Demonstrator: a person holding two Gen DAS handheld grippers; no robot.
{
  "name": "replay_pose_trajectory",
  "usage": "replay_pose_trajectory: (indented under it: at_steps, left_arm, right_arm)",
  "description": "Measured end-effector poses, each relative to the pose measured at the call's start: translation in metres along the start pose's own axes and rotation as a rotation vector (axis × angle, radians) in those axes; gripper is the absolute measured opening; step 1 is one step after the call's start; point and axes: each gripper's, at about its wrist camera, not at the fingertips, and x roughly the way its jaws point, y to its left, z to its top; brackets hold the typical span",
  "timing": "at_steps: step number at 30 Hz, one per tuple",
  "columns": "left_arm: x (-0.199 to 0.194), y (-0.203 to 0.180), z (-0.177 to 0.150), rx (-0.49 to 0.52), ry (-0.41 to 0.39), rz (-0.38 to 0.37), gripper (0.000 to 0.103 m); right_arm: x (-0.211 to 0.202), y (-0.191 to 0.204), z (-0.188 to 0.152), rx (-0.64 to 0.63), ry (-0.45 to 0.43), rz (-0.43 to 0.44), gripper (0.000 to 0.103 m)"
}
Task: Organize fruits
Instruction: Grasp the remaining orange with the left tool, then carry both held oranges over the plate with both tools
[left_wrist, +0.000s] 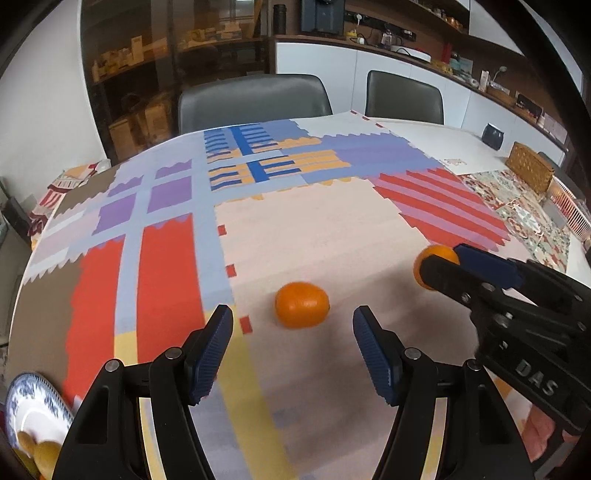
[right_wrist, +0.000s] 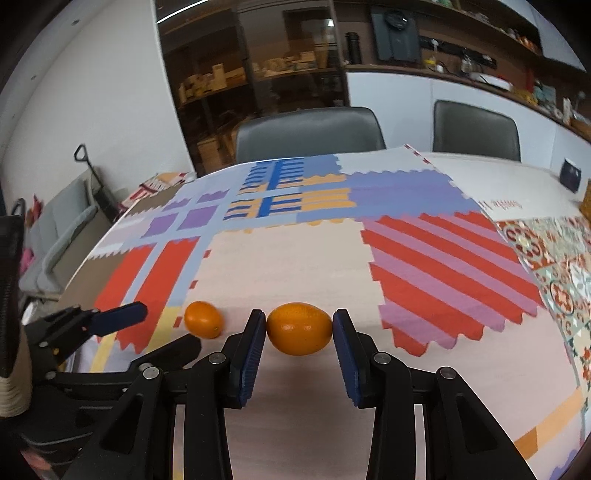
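Note:
Two orange citrus fruits are in play on a patchwork tablecloth. My right gripper (right_wrist: 299, 326) is shut on one orange (right_wrist: 299, 328), its blue pads pressing both sides; the left wrist view shows this orange (left_wrist: 434, 258) partly hidden by the right gripper (left_wrist: 441, 263). The second orange (left_wrist: 301, 305) lies on the cloth just ahead of my left gripper (left_wrist: 293, 319), which is open and empty, with the fruit between and beyond its fingertips. The same fruit shows in the right wrist view (right_wrist: 203, 319), beside the left gripper's finger (right_wrist: 118, 317).
A blue-and-white plate (left_wrist: 22, 413) holding yellowish fruit sits at the table's near left corner. A wicker basket (left_wrist: 532, 168) and a dark jar (left_wrist: 493, 136) stand at the far right. Two grey chairs (left_wrist: 255, 98) are behind the table.

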Motion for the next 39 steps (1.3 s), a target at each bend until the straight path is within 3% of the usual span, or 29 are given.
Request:
replay_pose_trajectory:
  at_steps: [7, 13, 20, 39]
  left_arm:
    - [0.019, 0.001, 0.008, -0.013, 0.028, 0.0, 0.058]
    - [0.029, -0.001, 0.009, -0.029, 0.066, -0.027, 0.036]
    - [0.02, -0.001, 0.007, -0.042, 0.053, -0.03, 0.035]
    - [-0.07, 0.011, -0.016, -0.1, -0.06, -0.007, 0.035]
  right_arm:
    - [0.005, -0.003, 0.003, 0.012, 0.009, 0.008, 0.039]
    - [0.007, -0.002, 0.004, 0.004, 0.011, 0.0, 0.039]
    - [0.002, -0.001, 0.004, -0.009, 0.014, -0.003, 0.039]
    - [-0.049, 0.026, -0.004, -0.062, -0.016, 0.047, 0.039]
